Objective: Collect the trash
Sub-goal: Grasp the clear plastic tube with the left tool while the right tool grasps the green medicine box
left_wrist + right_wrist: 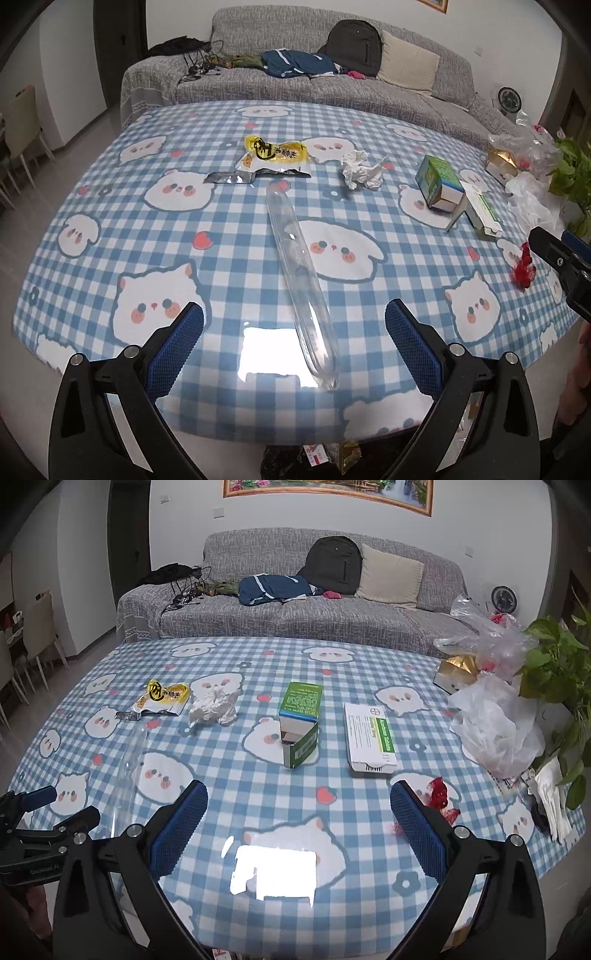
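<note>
Both tongs stand apart and empty; the clear plastic tube (301,273) lies directly ahead of the left tongs (293,341), long axis running away from them, well left of the right tongs (299,827)

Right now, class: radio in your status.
Both tongs, left and right, open, empty. Clear tube lies ahead of left tongs. Wrapper, tissue, boxes uncollected. Nothing blocking.

Left wrist view: looks forward from the near edge of the table (110,221), low and close, toward the sofa (332,92). Right wrist view: same heading, set further right along the table (369,657) edge. Both share the tabletop, the green box (437,184) (300,722) and the sofa (295,620).
</note>
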Available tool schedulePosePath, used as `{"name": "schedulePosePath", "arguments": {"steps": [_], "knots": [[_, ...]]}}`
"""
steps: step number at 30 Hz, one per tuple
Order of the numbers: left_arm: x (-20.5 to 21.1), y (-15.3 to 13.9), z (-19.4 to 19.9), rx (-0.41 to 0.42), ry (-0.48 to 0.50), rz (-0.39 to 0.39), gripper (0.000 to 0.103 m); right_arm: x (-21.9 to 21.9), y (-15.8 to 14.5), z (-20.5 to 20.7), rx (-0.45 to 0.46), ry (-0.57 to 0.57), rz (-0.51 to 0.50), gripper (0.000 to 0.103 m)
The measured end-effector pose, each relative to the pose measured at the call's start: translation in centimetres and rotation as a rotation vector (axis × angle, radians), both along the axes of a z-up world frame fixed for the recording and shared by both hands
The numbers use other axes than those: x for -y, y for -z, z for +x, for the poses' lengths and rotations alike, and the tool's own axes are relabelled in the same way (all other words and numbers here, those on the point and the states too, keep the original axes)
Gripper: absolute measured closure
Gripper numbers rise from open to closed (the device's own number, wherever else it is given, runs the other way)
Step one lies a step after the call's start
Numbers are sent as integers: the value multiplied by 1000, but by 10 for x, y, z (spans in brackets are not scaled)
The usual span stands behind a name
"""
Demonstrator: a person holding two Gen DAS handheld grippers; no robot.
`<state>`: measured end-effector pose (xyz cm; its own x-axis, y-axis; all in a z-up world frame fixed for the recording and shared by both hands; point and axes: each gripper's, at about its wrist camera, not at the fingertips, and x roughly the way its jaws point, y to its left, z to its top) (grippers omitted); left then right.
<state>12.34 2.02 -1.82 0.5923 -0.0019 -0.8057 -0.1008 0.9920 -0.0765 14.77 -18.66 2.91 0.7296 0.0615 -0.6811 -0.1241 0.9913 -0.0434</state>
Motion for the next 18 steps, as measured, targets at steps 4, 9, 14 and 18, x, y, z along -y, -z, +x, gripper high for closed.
{"name": "schedulePosePath", "arguments": {"steps": [4, 9, 14, 18], "knots": [[-4, 5, 21, -20, -19, 15, 7, -6, 5, 32, -20, -5, 2, 8], [-6, 13, 47, -44, -29, 41, 8, -11, 14, 72, -46, -1, -11, 8], [-9, 30, 63, -80, -42, 46, 13, -14, 27, 104, -71, 14, -15, 8], [-10, 39, 72, -101, -48, 45, 16, -17, 41, 126, -104, 23, -21, 14]]}}
